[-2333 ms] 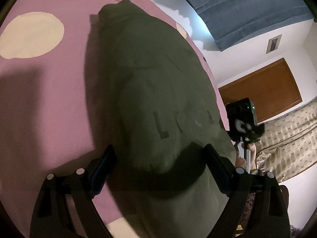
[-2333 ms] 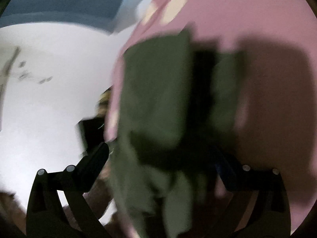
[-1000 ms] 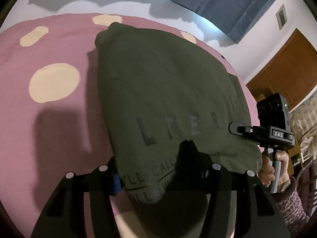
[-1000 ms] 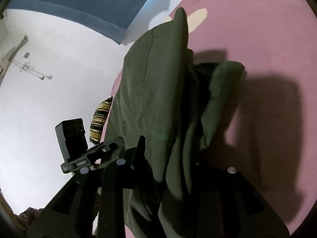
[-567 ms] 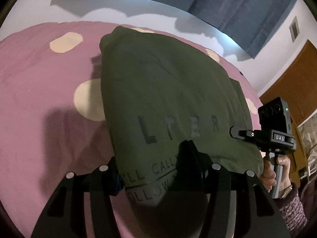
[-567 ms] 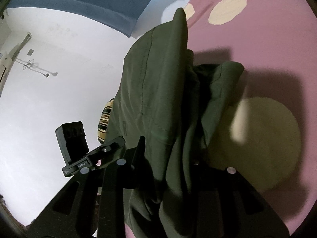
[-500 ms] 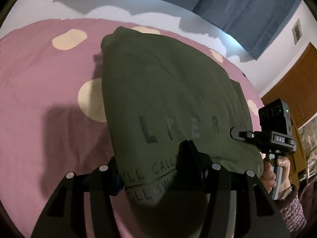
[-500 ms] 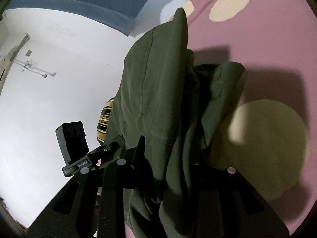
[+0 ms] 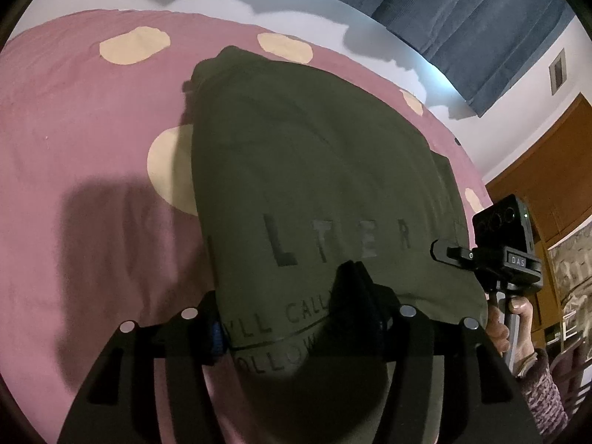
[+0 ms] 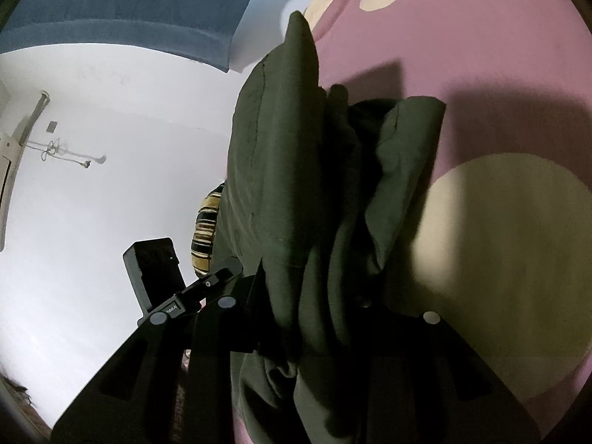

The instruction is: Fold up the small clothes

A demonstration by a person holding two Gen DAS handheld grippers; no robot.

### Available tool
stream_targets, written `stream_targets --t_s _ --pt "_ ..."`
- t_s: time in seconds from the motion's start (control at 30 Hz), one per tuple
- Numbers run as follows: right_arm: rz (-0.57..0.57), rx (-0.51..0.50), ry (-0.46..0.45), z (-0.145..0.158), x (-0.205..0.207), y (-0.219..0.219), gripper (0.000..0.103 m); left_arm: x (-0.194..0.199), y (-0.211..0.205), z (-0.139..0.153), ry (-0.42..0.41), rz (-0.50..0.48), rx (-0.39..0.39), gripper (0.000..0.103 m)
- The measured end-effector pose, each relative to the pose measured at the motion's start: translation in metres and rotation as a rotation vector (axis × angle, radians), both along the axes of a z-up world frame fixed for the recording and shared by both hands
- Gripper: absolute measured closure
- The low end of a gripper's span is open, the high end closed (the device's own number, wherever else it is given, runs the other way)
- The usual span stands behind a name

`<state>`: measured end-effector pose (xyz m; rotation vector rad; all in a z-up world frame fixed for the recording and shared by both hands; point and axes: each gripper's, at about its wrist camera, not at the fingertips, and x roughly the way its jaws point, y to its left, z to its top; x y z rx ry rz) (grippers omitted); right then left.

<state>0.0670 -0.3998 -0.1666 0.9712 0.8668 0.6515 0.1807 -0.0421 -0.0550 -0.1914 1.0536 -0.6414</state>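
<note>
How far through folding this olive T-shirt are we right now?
Done: the olive T-shirt is lifted off the pink spotted bedspread, and the right wrist view shows its cloth already bunched in layers. In hand: the left gripper and right gripper each pinch its near edge; the left jaws are easing open. Left: lay it flat on the bedspread and finish the folds.
</note>
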Motion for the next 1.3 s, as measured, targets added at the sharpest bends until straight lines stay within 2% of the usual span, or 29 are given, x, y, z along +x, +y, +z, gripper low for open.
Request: stream_targets --t_s 0.2,0.3,0.37,0.47,0.67,0.77,0.8,0.83,0.87,0.97,1.07,1.2,1.3 --pt "0.001 0.015 0.01 0.003 0.001 0.0 0.073 0.003 0.0 0.002 -0.003 -0.001 0.002 0.043" --pt "-0.004 0.005 0.025 0.006 -0.001 0.007 0.061 0.001 0.005 0.001 0.012 0.015 -0.021 0.036" --pt "0.002 -0.017 0.014 0.012 -0.007 0.007 0.046 -0.001 0.01 0.001 0.023 0.009 -0.047 0.029" --pt "0.005 -0.052 -0.003 0.022 -0.02 0.007 0.033 -0.014 0.024 0.005 0.011 -0.003 -0.086 0.023" --pt "0.011 -0.146 -0.013 0.029 -0.056 0.009 0.027 -0.051 0.041 -0.001 -0.002 -0.032 -0.106 0.02" --pt "0.022 -0.182 -0.016 0.025 -0.068 0.018 0.026 -0.058 0.045 -0.01 0.029 -0.023 -0.134 0.019" --pt "0.022 -0.201 -0.024 0.025 -0.07 0.021 0.026 -0.057 0.045 -0.012 0.038 -0.021 -0.146 0.019" --pt "0.021 -0.23 -0.034 0.026 -0.072 0.024 0.031 -0.056 0.045 -0.013 0.043 -0.023 -0.152 0.023" --pt "0.016 -0.27 -0.03 0.026 -0.072 0.029 0.046 -0.056 0.043 -0.013 0.04 -0.034 -0.148 0.032" --pt "0.019 -0.259 0.005 0.022 -0.072 0.033 0.07 -0.06 0.036 -0.007 -0.005 -0.052 -0.075 0.043" --pt "0.016 -0.225 -0.029 0.033 -0.078 0.035 0.078 -0.065 0.032 0.003 -0.028 -0.046 -0.039 0.048" --pt "0.02 -0.214 -0.059 0.045 -0.085 0.042 0.079 -0.067 0.035 0.013 -0.02 -0.028 -0.037 0.05" --pt "0.033 -0.195 -0.051 0.036 -0.089 0.042 0.079 -0.069 0.034 0.006 -0.026 -0.046 -0.012 0.05"
